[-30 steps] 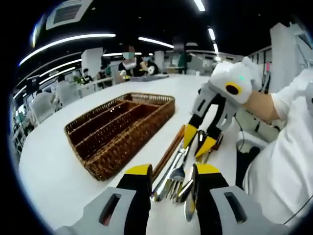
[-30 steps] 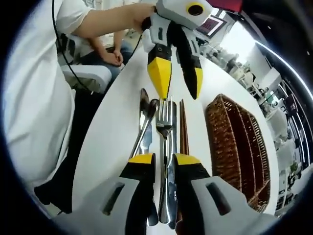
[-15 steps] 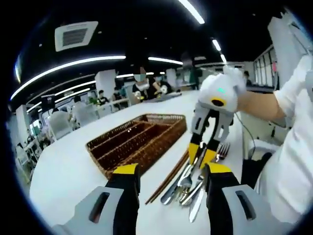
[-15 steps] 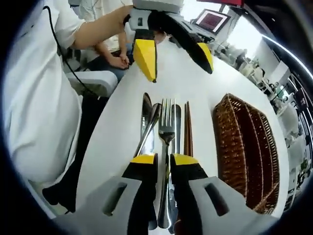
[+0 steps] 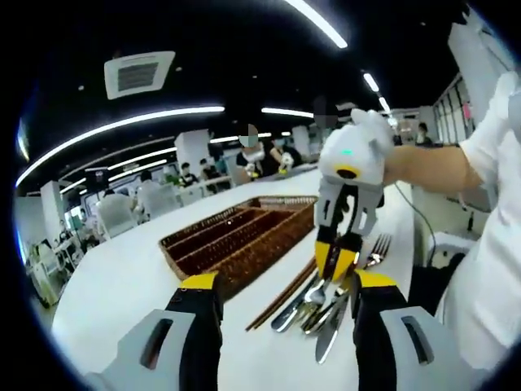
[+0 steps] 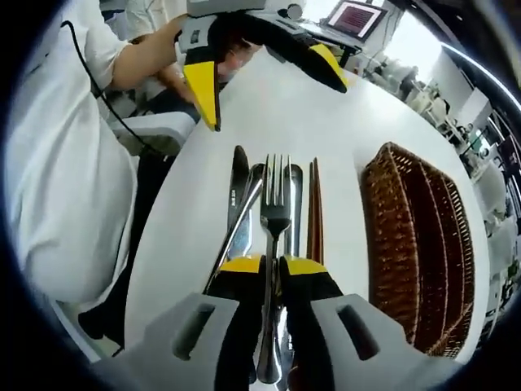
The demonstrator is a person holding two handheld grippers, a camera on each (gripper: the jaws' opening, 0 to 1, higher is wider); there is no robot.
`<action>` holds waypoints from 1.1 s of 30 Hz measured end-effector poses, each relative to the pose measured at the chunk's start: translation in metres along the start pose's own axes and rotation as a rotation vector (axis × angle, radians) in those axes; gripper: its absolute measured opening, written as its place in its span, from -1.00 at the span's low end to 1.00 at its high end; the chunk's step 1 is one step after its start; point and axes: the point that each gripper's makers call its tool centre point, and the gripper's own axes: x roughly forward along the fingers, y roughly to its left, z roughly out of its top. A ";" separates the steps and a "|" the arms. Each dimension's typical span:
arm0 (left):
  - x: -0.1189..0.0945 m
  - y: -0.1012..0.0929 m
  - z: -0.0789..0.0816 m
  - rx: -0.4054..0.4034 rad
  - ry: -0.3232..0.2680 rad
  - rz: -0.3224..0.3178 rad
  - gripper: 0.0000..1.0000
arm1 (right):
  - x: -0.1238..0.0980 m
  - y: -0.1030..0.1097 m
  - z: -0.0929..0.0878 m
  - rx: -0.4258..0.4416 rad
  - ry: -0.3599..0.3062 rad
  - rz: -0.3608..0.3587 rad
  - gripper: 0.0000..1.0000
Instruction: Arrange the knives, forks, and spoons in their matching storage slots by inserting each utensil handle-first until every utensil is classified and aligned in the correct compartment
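Observation:
A fork [image 6: 274, 208] lies on top of a row of cutlery on the white table [image 6: 195, 244], and my right gripper [image 6: 273, 265] is shut on its handle. Under and beside it lie a knife [image 6: 236, 191], a spoon [image 6: 294, 191] and brown chopsticks [image 6: 315, 213]. In the left gripper view the right gripper [image 5: 335, 273] pinches the fork, whose tines [image 5: 376, 248] stick out toward the person. My left gripper [image 5: 285, 281] is open wide, just in front of the cutlery pile [image 5: 313, 308]. From the right gripper view, the left gripper [image 6: 277, 106] hangs open above the table beyond the tines.
A brown wicker cutlery tray [image 6: 415, 244] with long slots lies to the right of the cutlery; the same tray [image 5: 240, 236] lies past the chopsticks [image 5: 281, 295]. A person in white [image 6: 57, 163] sits at the table's edge. Other people sit at far tables.
The left gripper has risen away from the cutlery and opened wider. The right gripper has closed tighter on the fork handle, and the fork sits higher over the other pieces.

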 end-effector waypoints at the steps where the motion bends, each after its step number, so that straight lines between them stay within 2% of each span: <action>1: -0.001 0.000 0.001 0.000 0.001 0.001 0.28 | 0.001 0.000 0.000 0.003 0.002 0.004 -0.85; 11: -0.007 0.004 -0.009 -0.030 0.000 0.023 0.25 | 0.004 0.000 0.004 0.052 0.036 0.052 -0.89; 16: -0.010 0.009 -0.008 -0.035 -0.008 0.032 0.24 | 0.003 0.000 0.002 0.072 0.080 0.072 -0.90; 22: -0.013 0.012 -0.009 -0.038 -0.014 0.036 0.23 | 0.003 0.001 0.002 0.083 0.093 0.094 -0.92; 33: -0.017 0.017 -0.012 -0.051 -0.016 0.049 0.23 | 0.002 0.001 0.002 0.118 0.111 0.087 -0.94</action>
